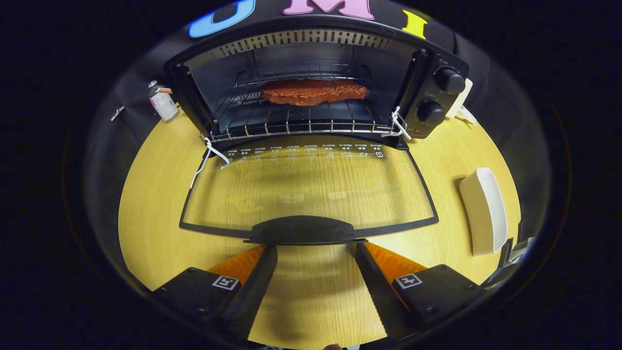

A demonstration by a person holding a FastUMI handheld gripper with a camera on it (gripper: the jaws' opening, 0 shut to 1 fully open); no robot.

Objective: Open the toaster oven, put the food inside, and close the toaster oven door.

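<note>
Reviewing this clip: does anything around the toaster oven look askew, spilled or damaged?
Nothing stands out. The toaster oven door lies fully open and flat, the red food sits level on the rack, and the gripper waits with jaws open at the door handle.

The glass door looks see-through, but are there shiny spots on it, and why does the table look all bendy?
In the gripper view, the open glass door shows the wood through it, with faint pale reflections; the fisheye lens bends the table into a round shape; soft shadows lie between the open gripper's fingers; the food on the rack looks sharp, not blurred.
</note>
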